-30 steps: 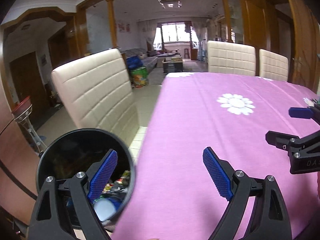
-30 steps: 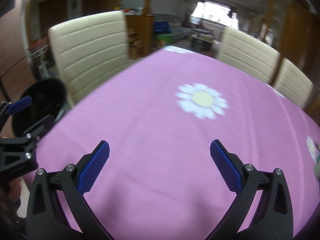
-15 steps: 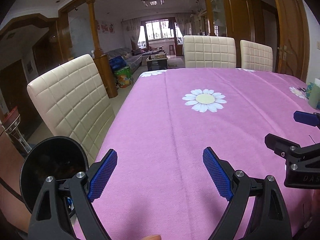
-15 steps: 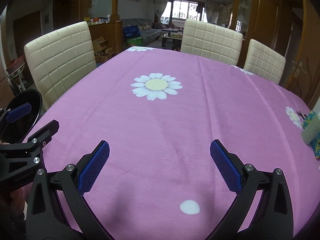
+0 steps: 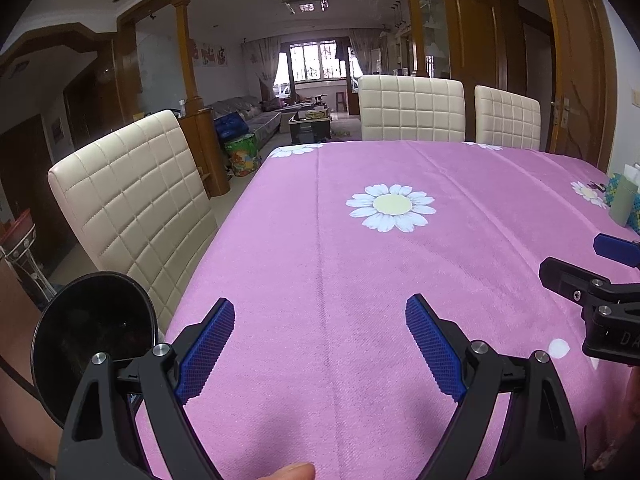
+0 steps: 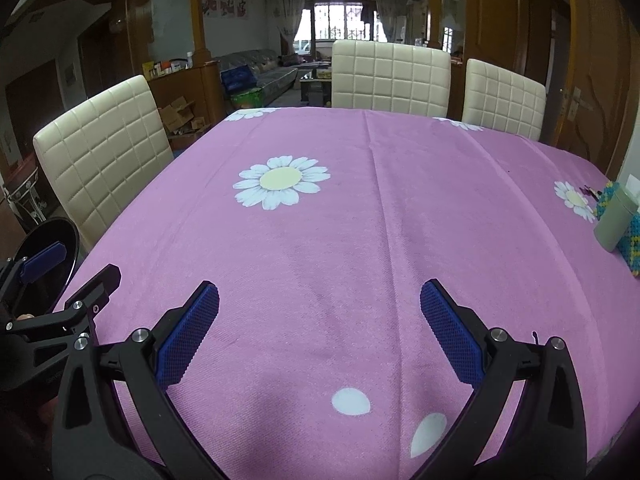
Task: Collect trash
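Trash itself is not showing anywhere on the cloth; the only loose items are a grey-green box [image 6: 614, 220] and a beaded piece [image 6: 632, 244] sitting at the far right edge, well apart from both tools. If that box is the target, it is looking light and stiff, best pinched across its narrow sides. Both the left gripper [image 5: 320, 344] and right gripper [image 6: 320, 328] are hovering spread wide, holding nothing. A black bin [image 5: 92, 340] is waiting off the table's left edge, beside a cream chair [image 5: 132, 208]. The pink tablecloth [image 6: 360, 220] is lying smooth.

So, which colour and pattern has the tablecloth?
The tablecloth is pink-purple with white daisies; right wrist view shows it best.
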### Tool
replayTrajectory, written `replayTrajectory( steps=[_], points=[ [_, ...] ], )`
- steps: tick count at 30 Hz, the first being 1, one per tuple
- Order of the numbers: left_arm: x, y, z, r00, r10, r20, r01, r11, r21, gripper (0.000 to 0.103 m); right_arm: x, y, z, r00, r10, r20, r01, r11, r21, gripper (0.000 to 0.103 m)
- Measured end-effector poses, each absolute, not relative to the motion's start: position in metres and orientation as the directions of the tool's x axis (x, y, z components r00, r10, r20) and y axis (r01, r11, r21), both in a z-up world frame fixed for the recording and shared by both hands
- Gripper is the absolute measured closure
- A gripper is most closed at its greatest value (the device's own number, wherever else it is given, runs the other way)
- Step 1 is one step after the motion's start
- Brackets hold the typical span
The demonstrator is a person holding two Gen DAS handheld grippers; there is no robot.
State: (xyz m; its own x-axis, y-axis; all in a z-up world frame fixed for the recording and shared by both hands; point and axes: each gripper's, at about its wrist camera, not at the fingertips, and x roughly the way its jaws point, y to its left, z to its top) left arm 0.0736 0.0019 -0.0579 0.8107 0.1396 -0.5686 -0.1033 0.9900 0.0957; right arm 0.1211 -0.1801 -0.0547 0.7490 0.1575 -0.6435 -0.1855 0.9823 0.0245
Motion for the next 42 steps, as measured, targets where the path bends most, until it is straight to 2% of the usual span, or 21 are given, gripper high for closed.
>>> replayTrajectory(
  steps=[10,17,30,36,42],
  points=[
    [0.07,0.0,-0.052,0.829,0.136,-0.543,-0.099,0.99,0.098,0.018,0.12,-0.182,-0.051,0.756,0.159,-0.635,-0.179,0.983,0.033,0.004],
    [0.065,0.002,-0.042,0.848,0.13,-0.514,-0.108,0.991,0.073,0.018,0.105,-0.187,-0.025,0.829,0.137,-0.542,-0.145,0.989,0.029,0.004],
    [0.05,-0.001,-0.026,0.884,0.143,-0.445,-0.129,0.99,0.061,0.018,0.075,-0.184,-0.005,0.88,0.121,-0.46,-0.136,0.991,-0.001,0.004],
    [0.043,-0.009,-0.017,0.909,0.136,-0.393,-0.119,0.991,0.067,0.018,0.076,-0.182,-0.008,0.876,0.12,-0.466,-0.138,0.99,-0.003,0.004],
    [0.041,-0.01,-0.016,0.915,0.138,-0.38,-0.125,0.99,0.059,0.018,0.076,-0.185,-0.008,0.877,0.119,-0.465,-0.132,0.991,0.006,0.004]
  ],
)
